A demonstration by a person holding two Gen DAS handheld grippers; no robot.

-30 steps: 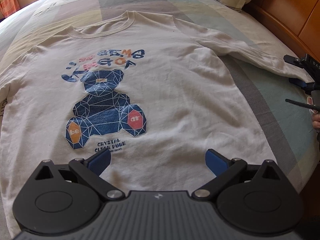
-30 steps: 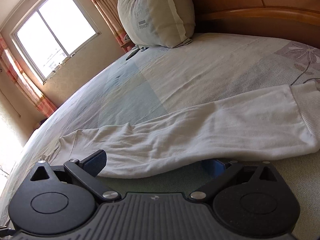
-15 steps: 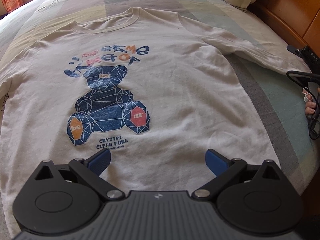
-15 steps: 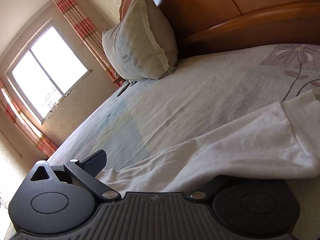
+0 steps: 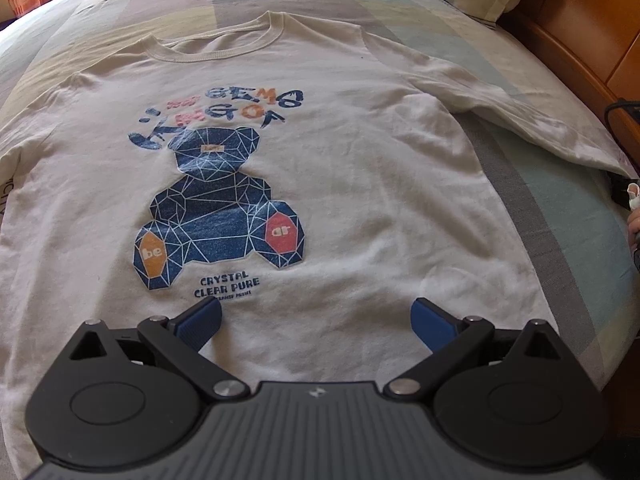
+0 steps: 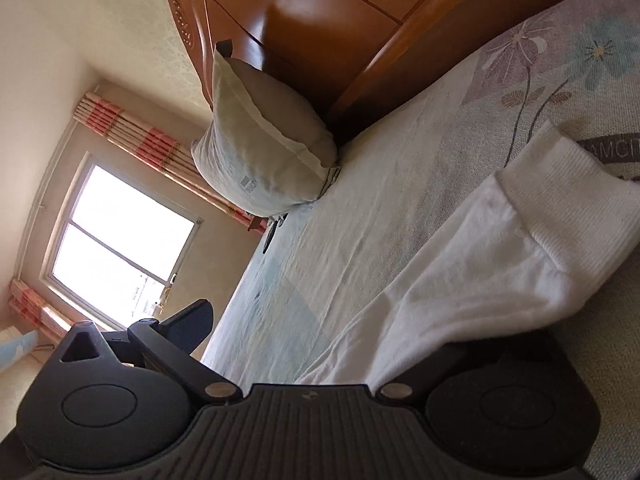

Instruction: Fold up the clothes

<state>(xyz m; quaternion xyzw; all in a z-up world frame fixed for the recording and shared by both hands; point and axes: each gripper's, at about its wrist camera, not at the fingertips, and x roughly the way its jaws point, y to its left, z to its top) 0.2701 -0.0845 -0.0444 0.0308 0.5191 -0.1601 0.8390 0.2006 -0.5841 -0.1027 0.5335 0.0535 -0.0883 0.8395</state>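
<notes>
The left gripper (image 5: 316,320) hangs over the hem of the shirt (image 5: 360,184), its two blue pads spread wide apart with only cloth below them. Just beyond the pads, on the shirt's front, is the small print "CRYSTAL CLEAR PURE" and past that the blue bear (image 5: 218,216), with more lettering above its head. The shirt lies flat, face up, on the bed (image 5: 568,216), collar (image 5: 216,46) at the far end. From the shirt's far right shoulder the sleeve (image 5: 520,120) runs out toward the bed's right edge, where a bit of a hand (image 5: 634,220) shows. In the right wrist view the right gripper (image 6: 320,344) sits under that sleeve (image 6: 460,280): the cloth drapes over its right finger and hides it (the left finger stands clear and bare), so whether it is pinching the sleeve cannot be told. The ribbed cuff (image 6: 560,196) lies beyond. Farther up the bed a pillow (image 6: 260,152) leans on the wooden headboard (image 6: 320,20), with a window (image 6: 120,240) behind.
</notes>
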